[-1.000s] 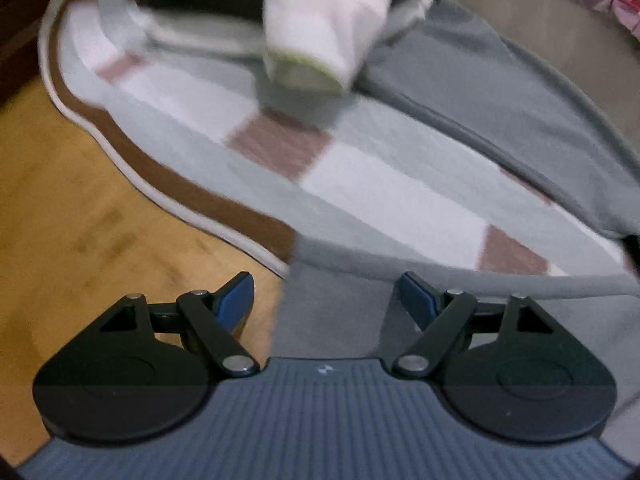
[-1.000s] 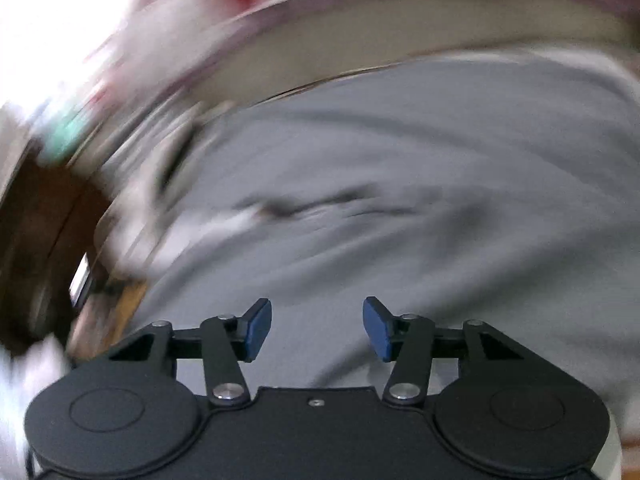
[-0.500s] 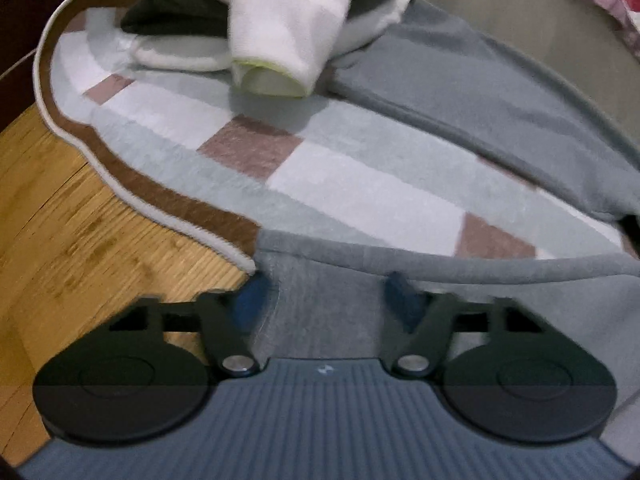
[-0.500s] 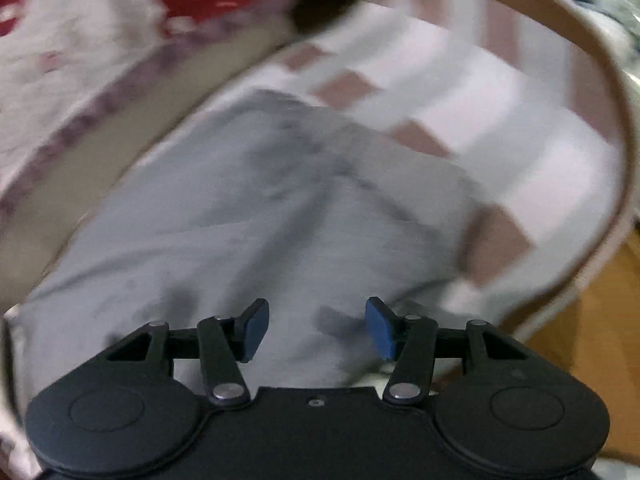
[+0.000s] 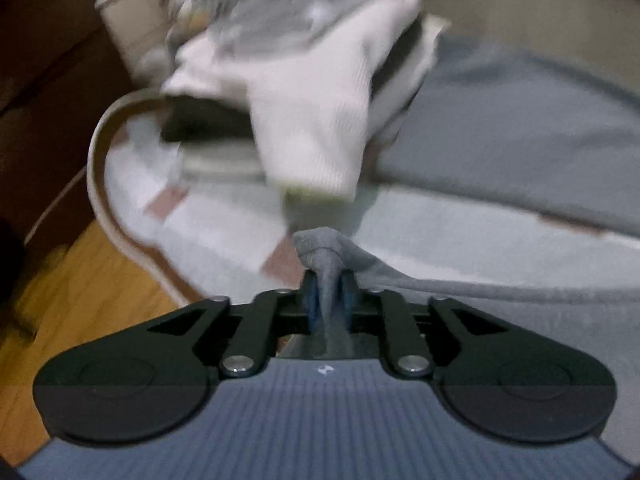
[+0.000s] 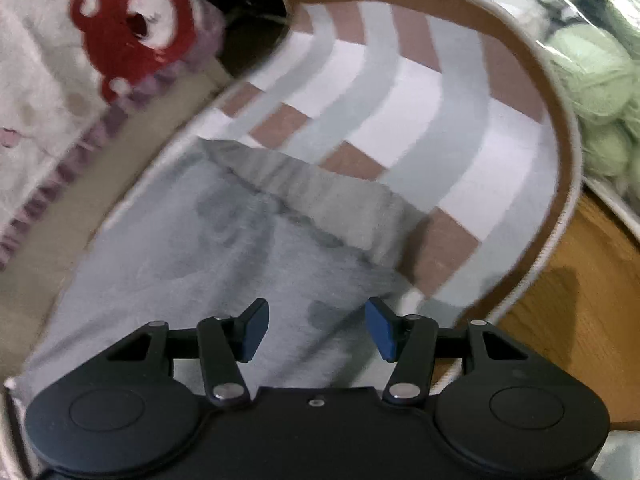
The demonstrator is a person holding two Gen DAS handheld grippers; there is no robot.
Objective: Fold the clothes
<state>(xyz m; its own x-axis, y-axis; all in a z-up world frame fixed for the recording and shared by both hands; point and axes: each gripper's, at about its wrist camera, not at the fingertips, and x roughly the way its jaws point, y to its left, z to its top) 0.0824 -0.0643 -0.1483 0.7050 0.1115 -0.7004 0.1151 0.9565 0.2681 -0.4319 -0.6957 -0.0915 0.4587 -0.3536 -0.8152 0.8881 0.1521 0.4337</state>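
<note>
A grey garment (image 5: 520, 128) lies spread on a checked rug (image 5: 460, 240). My left gripper (image 5: 329, 300) is shut on a bunched corner of the grey garment and lifts it a little off the rug. In the right wrist view the same grey garment (image 6: 192, 248) lies flat, its ribbed hem (image 6: 320, 196) toward the rug (image 6: 400, 112). My right gripper (image 6: 316, 328) is open and empty just above the cloth near the hem corner.
A pile of folded white and dark clothes (image 5: 304, 112) sits on the rug's far end. Wooden floor (image 5: 80, 288) lies left of the rug and also right of it (image 6: 568, 304). A bear-print quilt (image 6: 80, 60) and bagged green yarn (image 6: 588, 68) border the rug.
My left gripper has closed on the grey garment's corner and raised it toward the clothes pile. My right gripper has swung over the garment to its hem side, still open.
</note>
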